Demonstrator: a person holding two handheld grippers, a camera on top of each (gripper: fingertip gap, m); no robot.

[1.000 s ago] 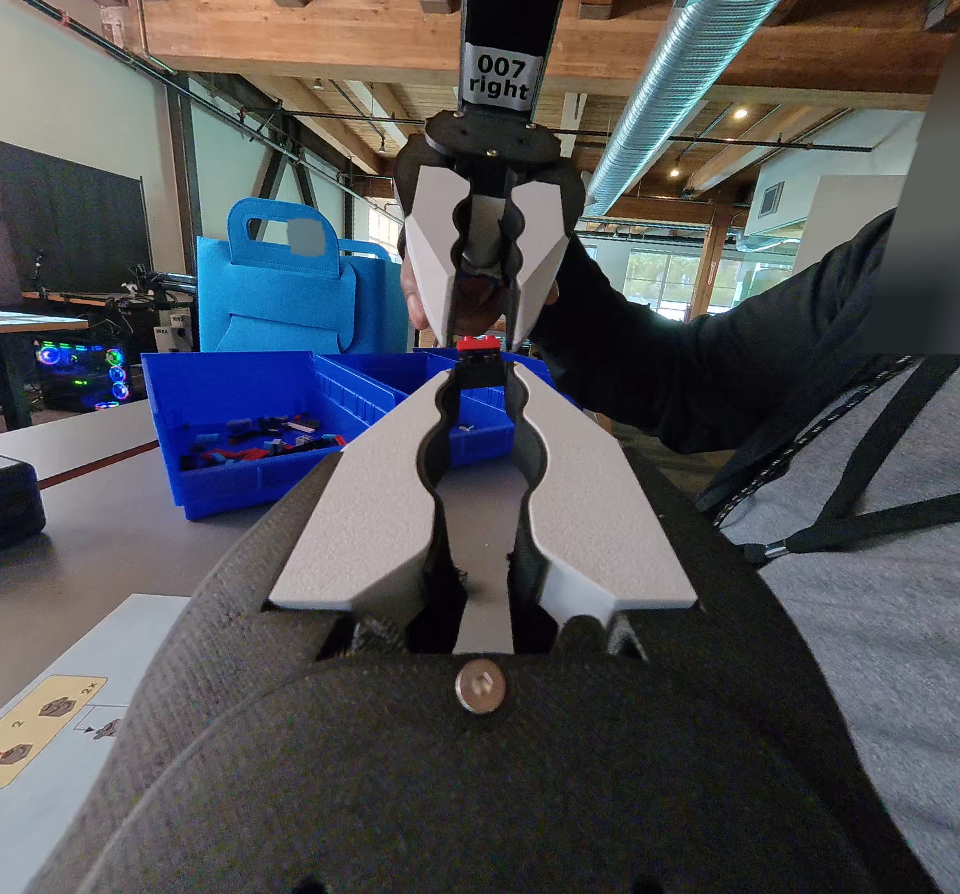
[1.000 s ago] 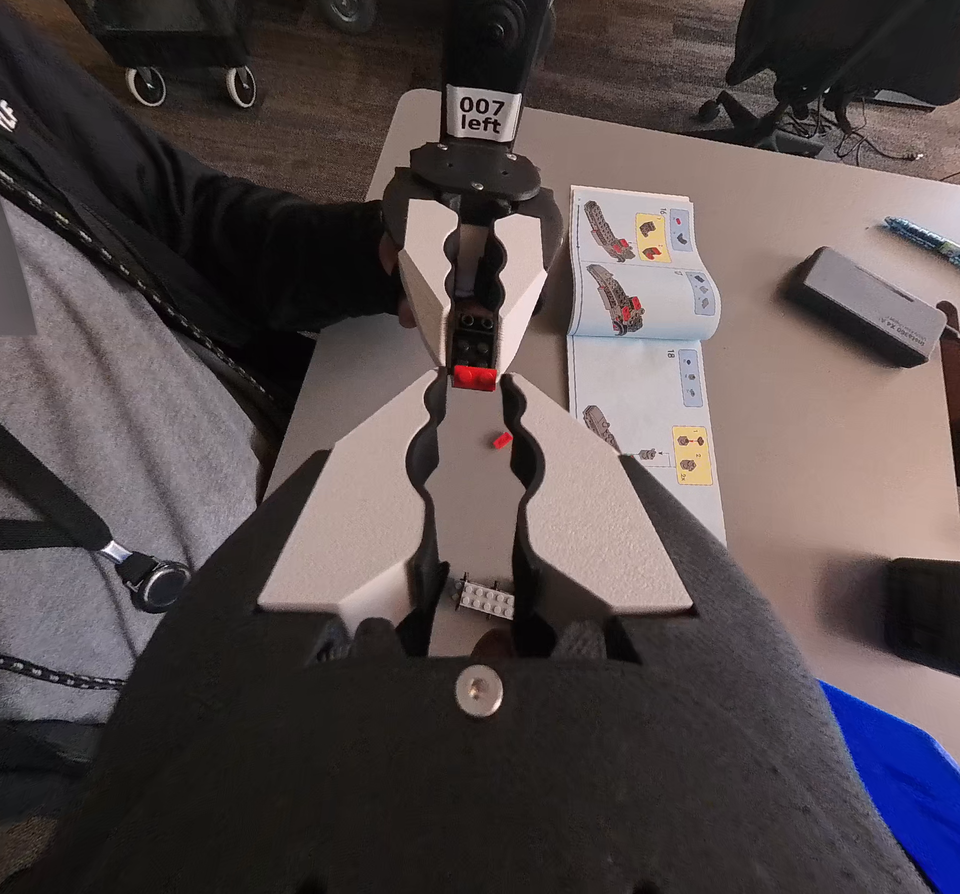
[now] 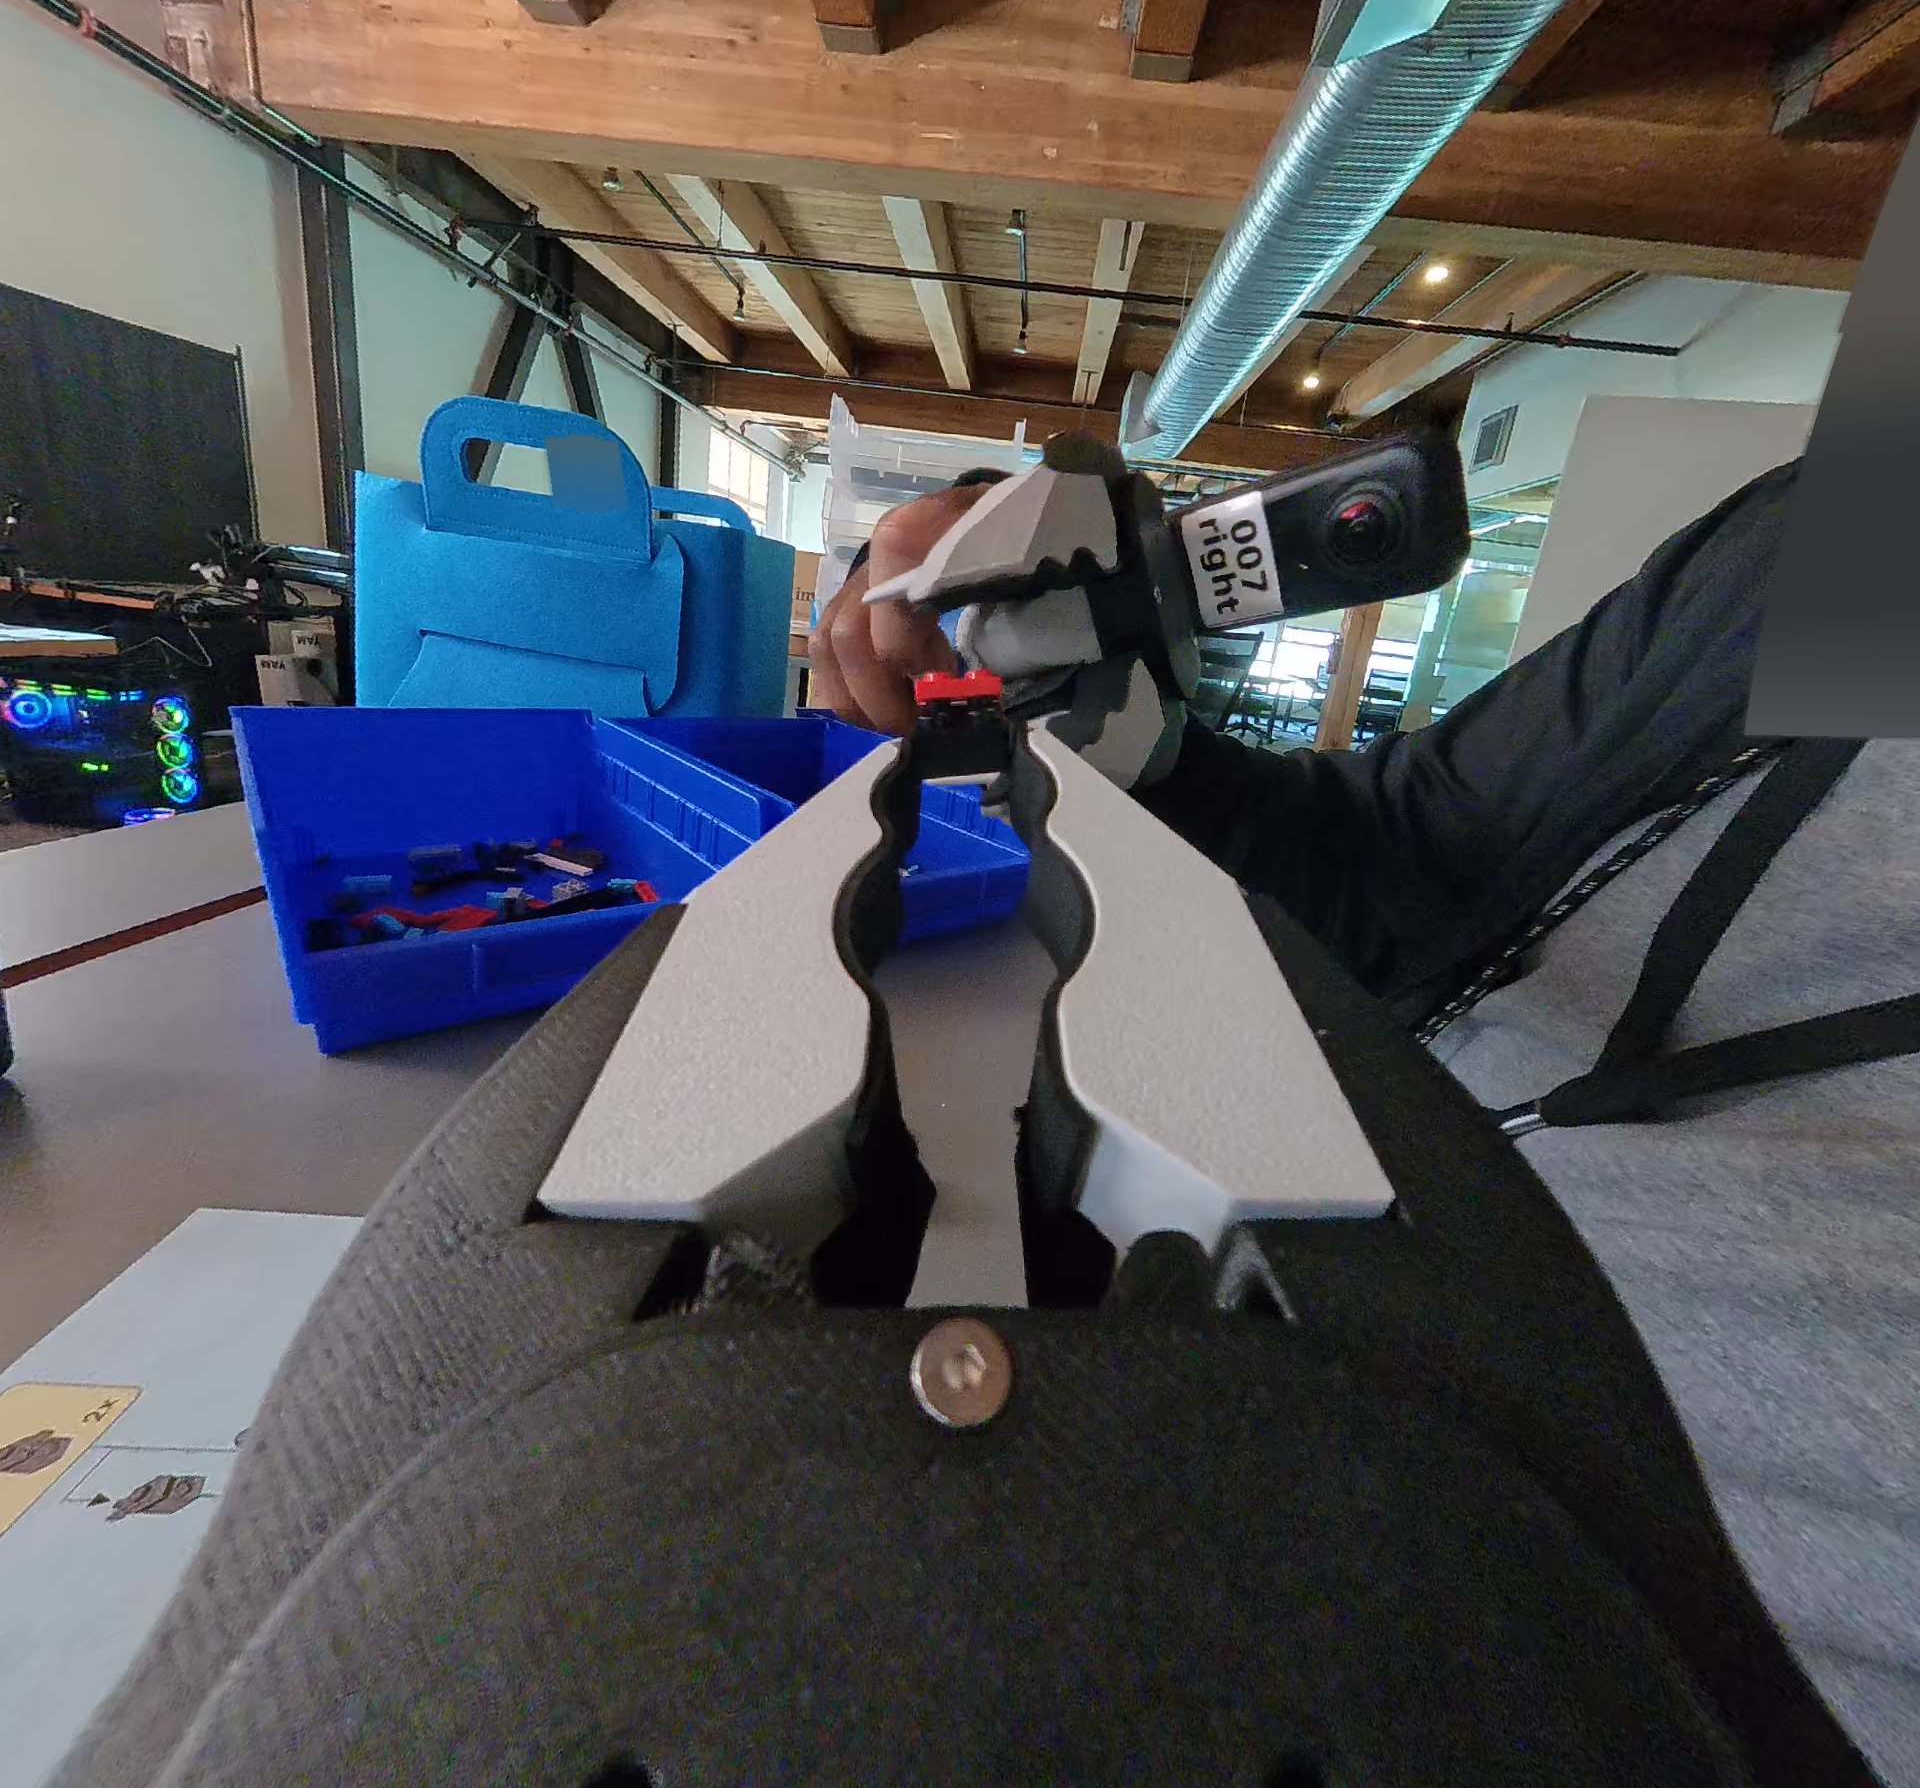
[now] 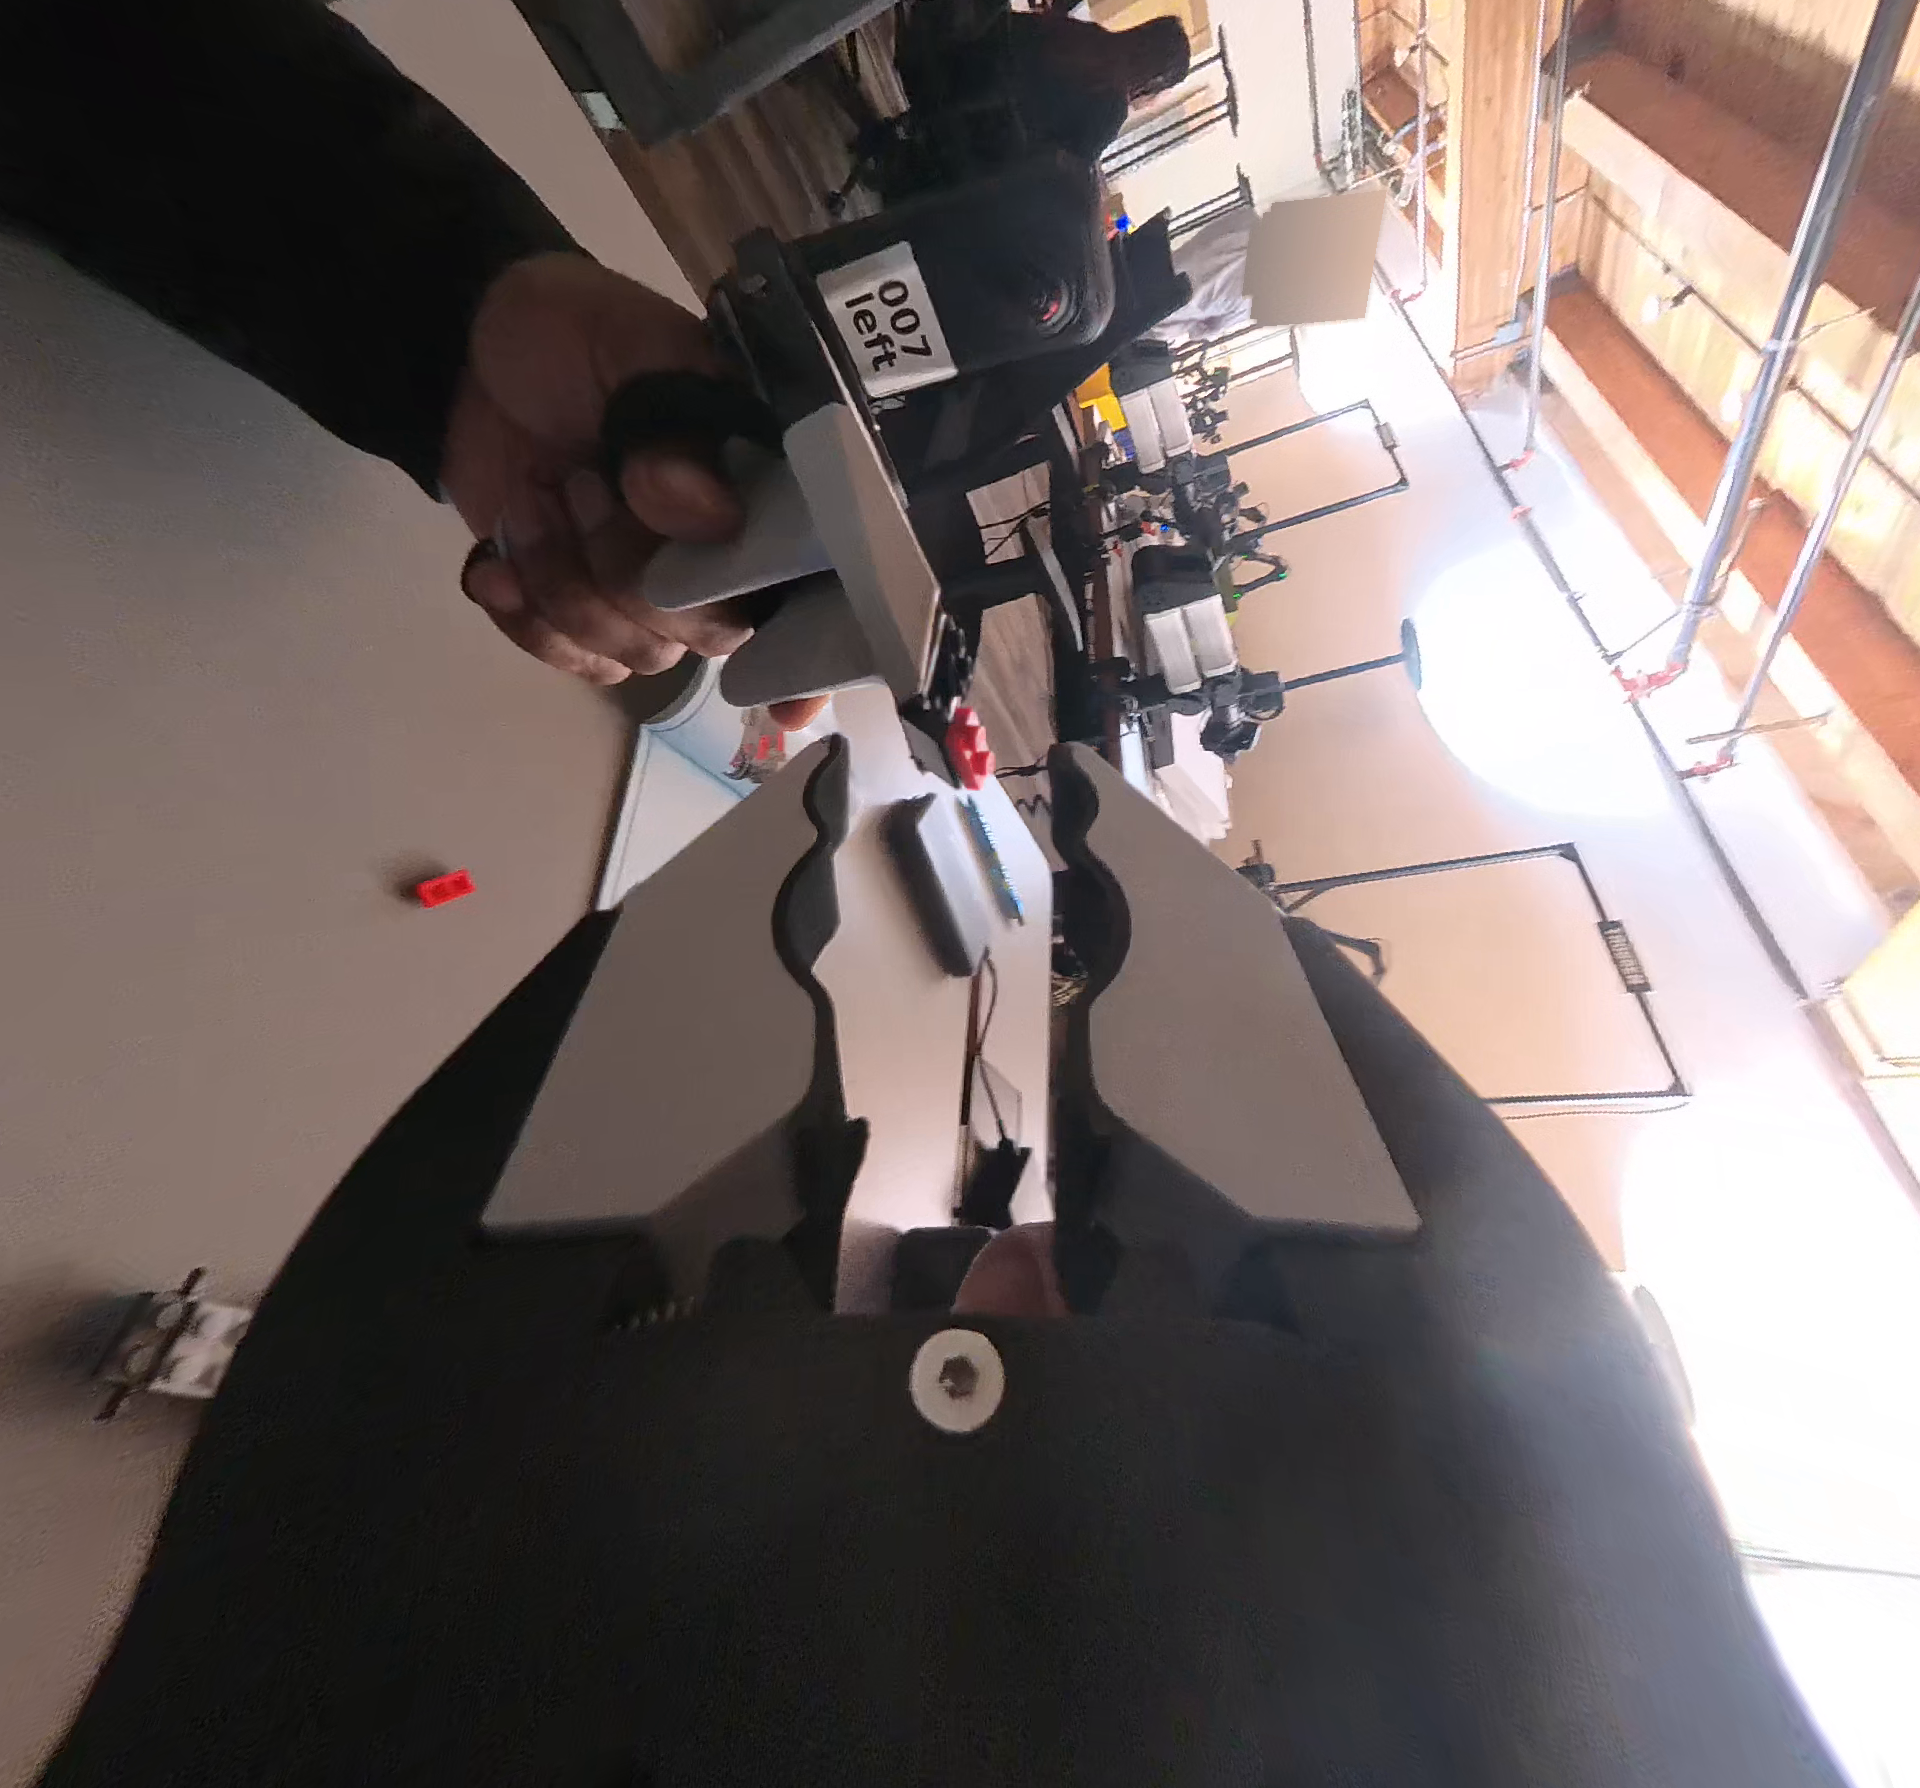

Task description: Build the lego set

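Left wrist view: the left tongs [image 3: 961, 751] are closed on a small lego piece [image 3: 958, 725] at their tips, held up above the surface [image 3: 156, 1094].
Lego piece: a black block below with a red plate [image 3: 958, 689] on top; two round studs show on the red part.
Right tongs: seen in the left wrist view [image 3: 935, 632] lying sideways just behind the lego piece, with a hand [image 3: 873, 626] around them.
Right wrist view: the right tongs [image 4: 945, 767] stand open with nothing between their tips; the lego piece [image 4: 961, 736] sits just ahead of the gap, held by the left tongs [image 4: 925, 689] and the hand [image 4: 582, 502] that carries them.
Loose brick: a small red brick [image 4: 445, 887] lies alone on the pale surface [image 4: 260, 699], well apart from the tongs.
Bin: a blue bin [image 3: 436, 907] with dividers stands on the surface, with a scatter of dark, red and pale bricks [image 3: 478, 891] in its left compartment.
Booklet: a pale page [image 3: 114, 1447] with pictured steps lies at the lower left, cut off by the frame edge.
Hard to make out: the lower half of the black block is hidden between the left tips; whether the right tongs touch the piece cannot be told; the bricks in the bin are too small to sort by shape; the right wrist view is rolled sideways and washed out by glare at the right.
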